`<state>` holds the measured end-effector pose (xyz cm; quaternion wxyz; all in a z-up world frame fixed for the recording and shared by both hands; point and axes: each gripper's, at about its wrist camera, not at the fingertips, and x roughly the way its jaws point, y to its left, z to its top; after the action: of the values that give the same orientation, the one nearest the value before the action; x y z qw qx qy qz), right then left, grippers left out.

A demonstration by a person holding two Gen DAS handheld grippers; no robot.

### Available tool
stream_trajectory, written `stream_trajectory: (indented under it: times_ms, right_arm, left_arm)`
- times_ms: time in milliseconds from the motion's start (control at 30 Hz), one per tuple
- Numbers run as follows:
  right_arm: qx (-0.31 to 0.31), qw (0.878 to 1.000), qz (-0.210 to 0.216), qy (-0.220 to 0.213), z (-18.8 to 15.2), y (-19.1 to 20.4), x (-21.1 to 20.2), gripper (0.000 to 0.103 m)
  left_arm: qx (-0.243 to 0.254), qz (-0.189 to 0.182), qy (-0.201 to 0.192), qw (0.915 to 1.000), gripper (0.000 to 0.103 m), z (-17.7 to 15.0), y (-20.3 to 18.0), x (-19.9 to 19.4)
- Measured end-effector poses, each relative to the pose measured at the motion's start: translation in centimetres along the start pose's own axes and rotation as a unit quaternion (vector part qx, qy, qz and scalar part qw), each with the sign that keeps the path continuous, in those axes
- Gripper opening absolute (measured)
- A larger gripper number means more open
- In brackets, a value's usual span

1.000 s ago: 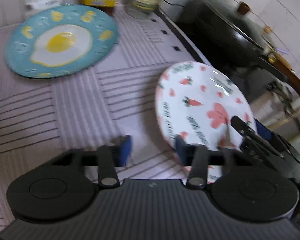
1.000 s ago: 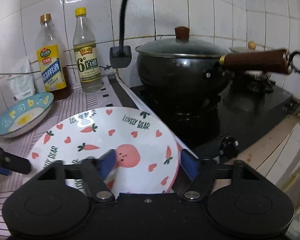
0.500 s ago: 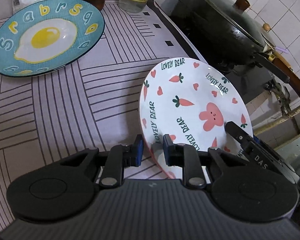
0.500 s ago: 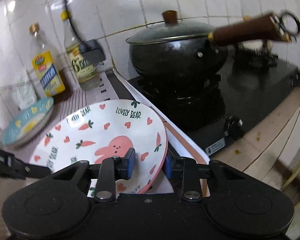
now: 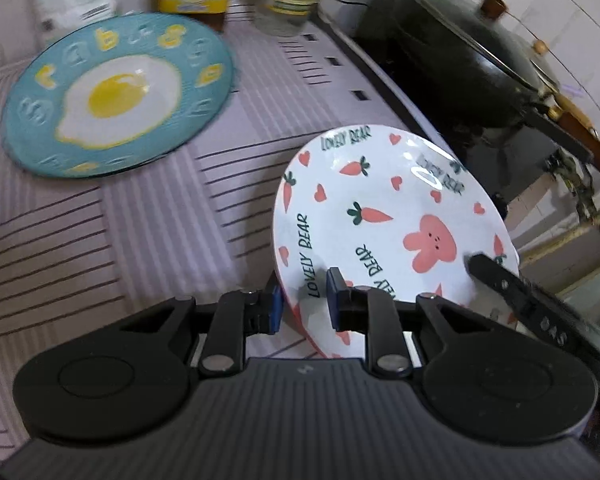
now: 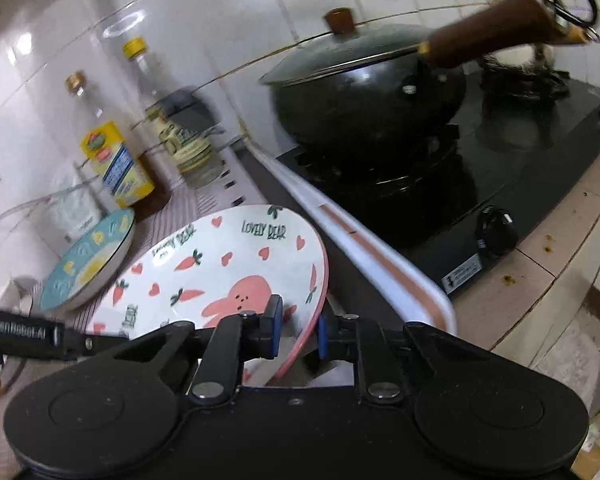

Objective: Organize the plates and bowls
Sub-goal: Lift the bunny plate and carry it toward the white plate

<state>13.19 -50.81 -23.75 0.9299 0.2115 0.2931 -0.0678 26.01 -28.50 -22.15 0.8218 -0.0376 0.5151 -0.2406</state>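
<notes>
Striped cloth (image 5: 100, 248) covers the counter in this small tiled kitchen, and nearest to me both tools have hold of the same piece of crockery. The left gripper (image 5: 303, 301) has its blue pads set either side of the near rim of the carrot plate (image 5: 380, 216), pinching it, and the right gripper (image 6: 296, 330) nips the opposite rim the same way, one pad over the pink rabbit and one beneath the edge. Held so, the plate rides tilted, apparently lifted off the cloth, though I cannot see under it to be sure. That is where I would worry: a glazed rim is slick, each grip covers only a sliver of it, and if the two hands pull at different rates or twist against each other the plate could slip out and drop. Just to the right lies the white tray (image 6: 376, 264) and the black stove (image 6: 520, 168), with the lidded wok (image 6: 364, 108) and its long wooden handle (image 6: 492, 36) jutting out, easy to clip on a swing. Further back rests the blue egg plate (image 5: 116, 96), a likely stacking spot, and setting one on the other hard could chip both. Behind it stand the bottles (image 6: 116, 160), which a wide reach might topple.
</notes>
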Motion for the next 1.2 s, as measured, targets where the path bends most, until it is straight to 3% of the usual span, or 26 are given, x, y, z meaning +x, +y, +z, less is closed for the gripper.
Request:
stream_trajectory:
  times_ms: [200, 600, 1200]
  right_arm:
    - [-0.012, 0.999, 0.027, 0.024, -1.0, 3.2, -0.1, 0.022]
    - [-0.021, 0.997, 0.068, 0.041, -1.7, 8.1, -1.3, 0.022]
    - [-0.101, 0.986, 0.128, 0.022, 0.0, 17.9, -6.5, 0.022]
  left_arm:
    - [0.001, 0.028, -0.005, 0.9996, 0.02, -0.6, 2.3, -2.6]
    - [0.007, 0.048, -0.02, 0.9986, 0.021, -2.4, 5.8, -8.4]
    - [-0.032, 0.057, -0.072, 0.9952, 0.021, -4.5, 10.8, -20.7]
